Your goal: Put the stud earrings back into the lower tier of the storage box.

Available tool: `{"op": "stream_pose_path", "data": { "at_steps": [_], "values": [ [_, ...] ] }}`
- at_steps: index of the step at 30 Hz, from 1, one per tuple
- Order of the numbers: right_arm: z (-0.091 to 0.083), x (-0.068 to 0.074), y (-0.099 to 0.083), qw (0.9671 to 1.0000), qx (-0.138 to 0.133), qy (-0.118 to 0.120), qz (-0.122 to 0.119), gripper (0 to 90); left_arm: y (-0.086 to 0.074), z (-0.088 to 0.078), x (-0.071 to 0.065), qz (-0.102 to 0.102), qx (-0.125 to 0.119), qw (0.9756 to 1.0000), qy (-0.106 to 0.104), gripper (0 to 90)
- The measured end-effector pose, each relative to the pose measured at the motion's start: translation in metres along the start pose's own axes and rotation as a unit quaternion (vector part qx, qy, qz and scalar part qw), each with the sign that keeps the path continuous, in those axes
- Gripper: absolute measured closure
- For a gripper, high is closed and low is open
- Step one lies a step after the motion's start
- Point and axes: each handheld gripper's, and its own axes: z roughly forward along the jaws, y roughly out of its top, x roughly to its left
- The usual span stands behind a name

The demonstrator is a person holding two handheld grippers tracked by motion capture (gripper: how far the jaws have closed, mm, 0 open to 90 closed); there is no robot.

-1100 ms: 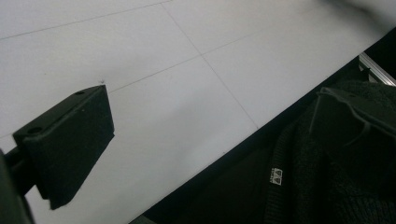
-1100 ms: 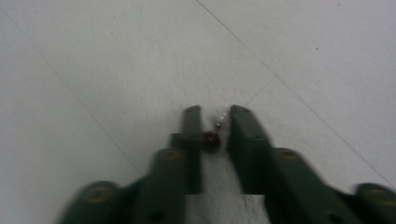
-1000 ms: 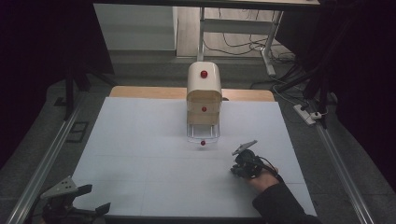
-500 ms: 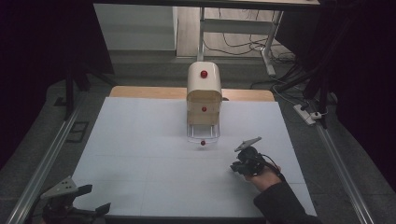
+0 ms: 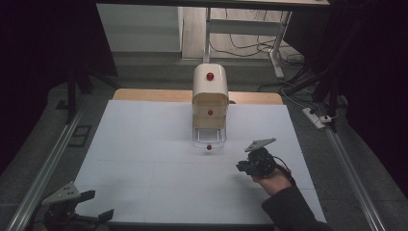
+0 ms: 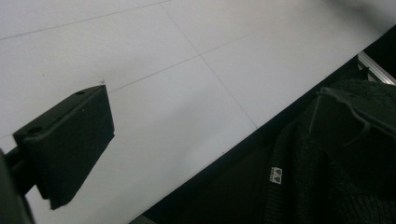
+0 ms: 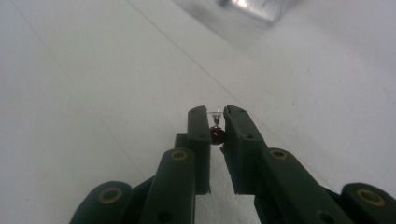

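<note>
1. White sheeting covers the surface [image 5: 144, 159], marked with thin grid lines, and dark floor and cables fill the top of the high view.
2. At the centre of that view stands a cream drawer cabinet [image 5: 210, 96] with a rounded top and a red knob near its crown.
3. Below it sits a middle drawer with its own red knob, and the clear bottom drawer [image 5: 209, 137] is pulled out toward the lower edge of the frame.
4. That clear drawer carries a small red knob [image 5: 209, 147] at its front.
5. Lower right of centre, the right gripper [image 5: 244, 167] hangs over the surface in a hand [image 5: 272, 182] with a dark sleeve, just beside the pulled-out drawer and apart from it.
6. In the right gripper view its 2 jaws stand close together at the centre of the frame, a narrow gap between them with nothing gripped.
7. Through that gap the red knob appears just past the tips, with a blurred clear edge at the top of the frame.
8. At the lower left corner of the high view the left gripper [image 5: 98, 207] rests at the edge of the surface.
9. Its jaws are spread wide in the left gripper view, 1 pad [image 6: 70, 140] at the left over white sheet, the other at the right over dark knit fabric [image 6: 299, 186].
</note>
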Motion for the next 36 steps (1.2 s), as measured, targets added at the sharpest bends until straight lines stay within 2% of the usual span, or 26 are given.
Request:
{"op": "stream_pose_path", "data": {
  "at_steps": [11, 18, 29, 36],
  "values": [
    [-0.009, -0.002, 0.005, 0.9994, -0.034, 0.007, 0.009, 80.1, 0.000, 0.000, 0.000, 0.001, -0.001, 1.0000, -0.002, 0.3],
    [-0.011, -0.001, 0.011, 0.9984, -0.050, 0.020, 0.016, 80.1, 0.000, -0.001, 0.001, -0.002, -0.003, 1.0000, -0.004, 0.2],
    [-0.012, 0.001, 0.026, 0.9968, -0.075, 0.025, 0.013, 80.1, 0.000, 0.000, 0.001, -0.001, -0.001, 1.0000, -0.003, 0.2],
    [-0.011, 0.003, 0.038, 0.9952, -0.095, 0.020, 0.002, 80.0, 0.000, 0.000, 0.001, -0.002, -0.001, 1.0000, -0.004, 0.2]
  ]
}}
